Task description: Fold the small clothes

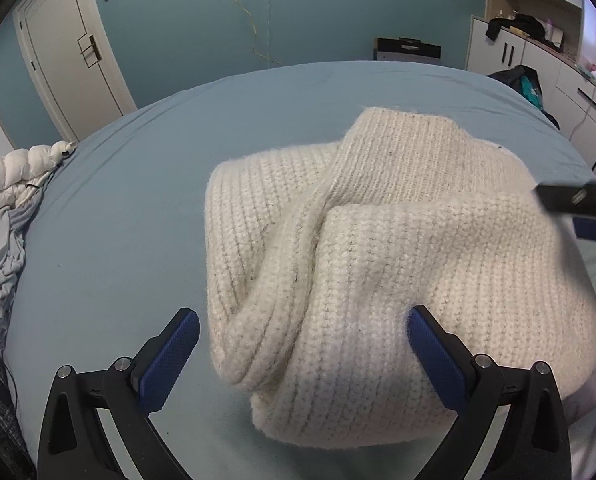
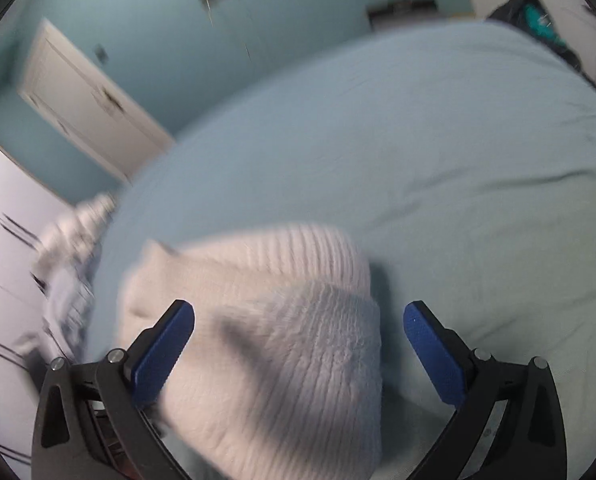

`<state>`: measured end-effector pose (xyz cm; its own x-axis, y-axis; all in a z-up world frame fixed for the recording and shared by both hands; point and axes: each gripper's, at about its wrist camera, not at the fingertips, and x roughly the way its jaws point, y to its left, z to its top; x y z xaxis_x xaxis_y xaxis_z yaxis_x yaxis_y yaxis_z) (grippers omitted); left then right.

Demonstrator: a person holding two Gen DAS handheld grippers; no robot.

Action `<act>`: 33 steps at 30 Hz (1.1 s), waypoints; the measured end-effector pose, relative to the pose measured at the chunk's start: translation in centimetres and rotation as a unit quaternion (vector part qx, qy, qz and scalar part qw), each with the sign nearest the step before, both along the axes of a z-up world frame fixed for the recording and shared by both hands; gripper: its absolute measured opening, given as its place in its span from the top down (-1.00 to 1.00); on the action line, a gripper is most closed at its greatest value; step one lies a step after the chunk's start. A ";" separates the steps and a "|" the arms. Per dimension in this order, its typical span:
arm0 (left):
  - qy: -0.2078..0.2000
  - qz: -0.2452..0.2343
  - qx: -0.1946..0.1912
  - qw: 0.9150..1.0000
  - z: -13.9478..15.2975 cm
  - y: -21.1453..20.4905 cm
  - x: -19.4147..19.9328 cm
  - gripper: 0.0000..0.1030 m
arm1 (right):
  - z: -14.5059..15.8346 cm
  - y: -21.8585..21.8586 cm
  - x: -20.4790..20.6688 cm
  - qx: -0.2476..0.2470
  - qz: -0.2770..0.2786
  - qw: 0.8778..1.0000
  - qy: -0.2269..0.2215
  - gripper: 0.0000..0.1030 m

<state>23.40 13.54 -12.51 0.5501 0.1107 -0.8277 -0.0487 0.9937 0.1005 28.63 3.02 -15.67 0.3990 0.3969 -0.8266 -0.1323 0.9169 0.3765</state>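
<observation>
Both grippers hang wide with nothing held: my left gripper (image 1: 302, 344) sits low over the near edge of the cream knit sweater (image 1: 378, 248), my right gripper (image 2: 298, 340) over its right side, that view blurred. The sweater lies bunched in loose folds mid-way across the blue bed (image 1: 137, 200). I judge it soft, thick and floppy, light but stretchy, so a thin pinch would drag. I would take hold at a doubled edge or the ribbed hem nearest my left fingers (image 1: 169, 356).

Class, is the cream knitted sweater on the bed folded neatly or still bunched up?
Bunched up: the sweater lies in overlapping, uneven folds on the bed.
</observation>
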 end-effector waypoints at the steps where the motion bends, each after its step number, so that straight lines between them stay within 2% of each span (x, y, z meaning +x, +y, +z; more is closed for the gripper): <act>1: -0.003 0.001 0.001 1.000 0.0 -0.1 -0.1 -1.00 | -0.4 0.6 -0.5 -0.009 0.007 1.000 -0.013 -0.98; 2: -0.006 0.000 0.003 1.000 -0.3 -0.6 -0.1 -1.00 | -1.0 2.0 -0.7 -0.035 0.013 0.998 -0.046 -0.98; 4: -0.006 0.000 0.007 1.000 -0.4 -0.7 -0.3 -1.00 | -1.2 4.0 -1.0 -0.090 0.020 0.992 -0.081 -0.97; 6: -0.004 0.003 0.008 1.000 -0.1 -0.7 -0.3 -1.00 | -0.3 4.9 0.0 -0.105 0.024 0.992 -0.070 -0.97; 9: 0.002 -0.006 0.006 1.000 1.0 -0.9 -0.5 -1.00 | 0.9 3.2 1.1 -0.057 0.027 0.998 -0.003 -0.98; 10: 0.001 -0.007 0.009 1.000 1.6 -0.9 -0.8 -1.00 | 2.1 1.6 0.4 0.000 0.031 1.000 -0.005 -0.98; 11: 0.000 -0.007 0.016 1.000 2.4 -1.0 -1.0 -1.00 | 2.4 0.4 -0.7 0.034 0.033 0.999 -0.021 -0.99; 12: -0.005 -0.006 0.030 1.000 3.2 -1.0 -1.6 -1.00 | 3.6 -1.2 -2.5 0.069 0.035 0.996 -0.052 -0.99; 14: -0.017 -0.008 0.049 0.999 4.6 -0.8 -2.5 -1.00 | 4.5 -2.6 -5.5 0.079 0.038 0.993 -0.081 -0.99; 16: -0.028 -0.013 0.059 0.998 5.8 -0.5 -3.6 -1.00 | 3.7 -3.3 -7.0 0.082 0.040 0.992 -0.086 -0.99; 18: -0.030 -0.015 0.062 0.998 6.4 -0.1 -4.2 -1.00 | 2.6 -1.5 -6.2 0.093 0.042 0.991 -0.090 -0.99; 19: -0.030 -0.016 0.064 0.997 6.6 0.1 -4.4 -1.00 | 2.0 -3.0 -6.5 0.100 0.041 0.990 -0.090 -0.99; 23: -0.020 -0.013 0.069 0.997 5.8 0.9 -4.0 -1.00 | 0.1 -3.7 -5.4 0.151 0.040 0.986 -0.065 -0.99; 24: -0.015 -0.012 0.065 0.998 5.6 1.3 -3.7 -1.00 | 0.0 -3.8 -6.3 0.157 0.040 0.985 -0.060 -0.99; 26: -0.005 -0.012 0.044 0.999 5.1 2.4 -2.8 -1.00 | -0.2 -4.3 -6.1 0.163 0.041 0.984 -0.050 -0.99; 29: 0.017 -0.019 -0.014 1.000 3.9 4.5 -1.0 -1.00 | -0.2 -5.0 -6.5 0.173 0.048 0.983 -0.042 -0.99; 31: 0.037 -0.031 -0.074 0.996 2.9 6.3 0.3 -1.00 | 0.4 -6.0 -7.0 0.184 0.048 0.981 -0.039 -0.99; 33: 0.051 -0.038 -0.143 0.988 2.1 8.2 1.6 -1.00 | 0.3 -6.4 -7.1 0.197 0.048 0.978 -0.038 -0.99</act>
<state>25.01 21.74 -10.45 0.4607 -0.1741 -0.8703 0.0222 0.9825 -0.1848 21.57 -3.41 -15.40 0.3988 0.7176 -0.5710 -0.2511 0.6843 0.6846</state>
